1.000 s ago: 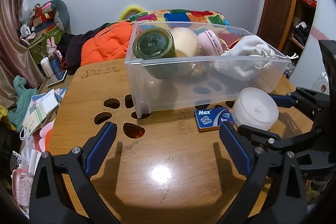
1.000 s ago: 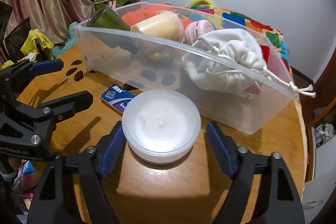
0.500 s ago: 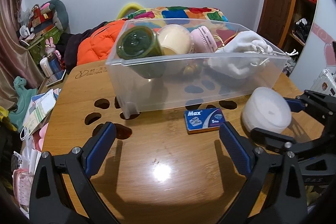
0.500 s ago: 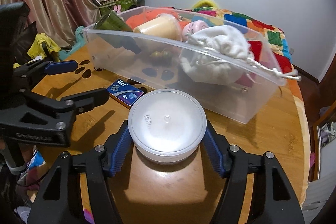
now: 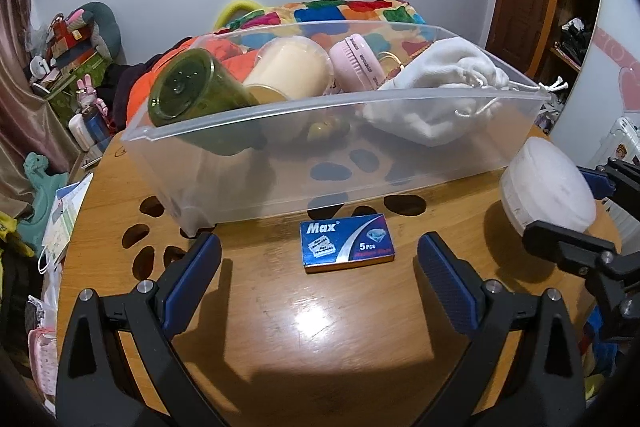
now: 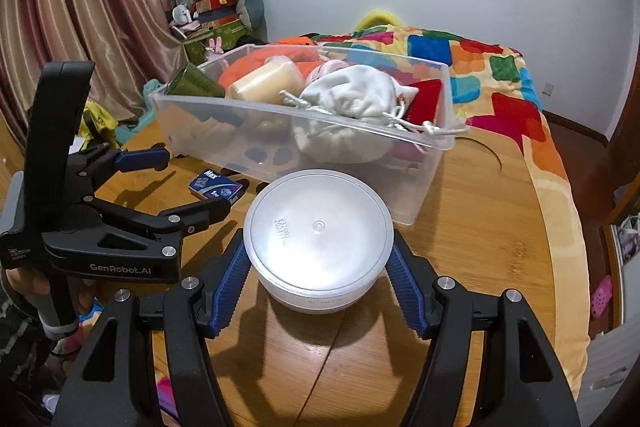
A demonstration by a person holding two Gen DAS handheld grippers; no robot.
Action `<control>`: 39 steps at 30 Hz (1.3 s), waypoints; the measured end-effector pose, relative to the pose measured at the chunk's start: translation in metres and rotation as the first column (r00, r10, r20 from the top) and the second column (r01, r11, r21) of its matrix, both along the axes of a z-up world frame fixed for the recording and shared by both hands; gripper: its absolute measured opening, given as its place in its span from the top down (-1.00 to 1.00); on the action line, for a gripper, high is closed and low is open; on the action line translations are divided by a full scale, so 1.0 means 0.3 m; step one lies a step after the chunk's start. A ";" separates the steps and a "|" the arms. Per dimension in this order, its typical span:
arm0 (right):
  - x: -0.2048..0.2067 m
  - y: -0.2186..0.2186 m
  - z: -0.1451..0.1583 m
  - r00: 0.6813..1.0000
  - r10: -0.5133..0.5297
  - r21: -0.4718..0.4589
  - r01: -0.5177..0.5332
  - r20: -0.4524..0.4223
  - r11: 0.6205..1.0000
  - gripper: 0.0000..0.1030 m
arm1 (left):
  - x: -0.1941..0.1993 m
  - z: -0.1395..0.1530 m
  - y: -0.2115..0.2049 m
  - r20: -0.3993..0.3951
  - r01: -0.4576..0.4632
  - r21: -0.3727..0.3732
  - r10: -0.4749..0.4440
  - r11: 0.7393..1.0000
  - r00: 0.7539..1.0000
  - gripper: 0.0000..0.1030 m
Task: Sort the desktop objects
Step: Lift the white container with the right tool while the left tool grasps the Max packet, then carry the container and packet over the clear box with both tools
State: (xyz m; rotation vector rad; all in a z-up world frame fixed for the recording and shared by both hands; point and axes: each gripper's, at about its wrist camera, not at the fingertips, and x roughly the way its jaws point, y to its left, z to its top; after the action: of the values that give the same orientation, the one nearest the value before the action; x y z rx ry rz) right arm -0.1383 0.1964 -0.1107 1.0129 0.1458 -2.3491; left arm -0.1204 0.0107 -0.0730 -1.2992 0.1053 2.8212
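Holding item one: round white container [image 6: 318, 241], lidded, now clamped between the blue pads [image 6: 230, 289] of my right gripper [image 6: 318, 287]. A second ago those jaws stood wide of it on both sides; they have since closed onto its wall, and it looks lifted slightly off the bench [image 6: 480, 227].

Item two: blue Max box [image 5: 347, 242], flat on the bench, just in front of the clear bin [image 5: 320, 163]. My left gripper [image 5: 318, 281] has drifted toward it; jaws spread, empty, the box now centred ahead of them, not touched.

Bin contents: green jar [image 5: 192, 95], cream tub [image 5: 290, 69], pink round case [image 5: 354, 61], white drawstring pouch [image 5: 440, 83].

Judgement: container secured and ready for the bin; box is next.
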 end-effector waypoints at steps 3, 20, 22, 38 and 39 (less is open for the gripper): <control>-0.002 0.013 0.003 1.000 -0.002 -0.023 0.002 0.001 1.000 -0.21 | -0.007 -0.004 0.012 0.006 0.003 -0.024 -0.003 1.000 1.000 -0.94; 0.007 0.036 0.003 1.000 0.008 -0.063 -0.007 0.003 0.998 -0.21 | -0.029 -0.009 0.037 0.036 0.026 0.034 -0.027 0.999 0.999 0.00; 0.006 0.037 0.003 1.000 0.008 -0.063 -0.008 0.007 0.998 -0.21 | -0.029 -0.009 0.045 0.034 0.039 0.034 -0.040 0.999 0.999 0.06; 0.011 0.029 0.056 0.999 -0.010 -0.029 0.009 -0.031 1.000 -0.21 | 0.030 0.092 0.030 -0.068 0.078 0.058 -0.074 0.995 0.995 0.07; 0.013 0.029 0.067 0.999 -0.011 -0.027 0.010 -0.039 1.000 -0.21 | 0.033 0.106 0.031 -0.079 0.084 0.060 -0.079 0.995 0.994 0.07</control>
State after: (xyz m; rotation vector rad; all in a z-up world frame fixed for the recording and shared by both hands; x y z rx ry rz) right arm -0.1344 0.2050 -0.0906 0.9581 0.1240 -2.3749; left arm -0.1106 0.0200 -0.0413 -1.1479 0.0691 2.7818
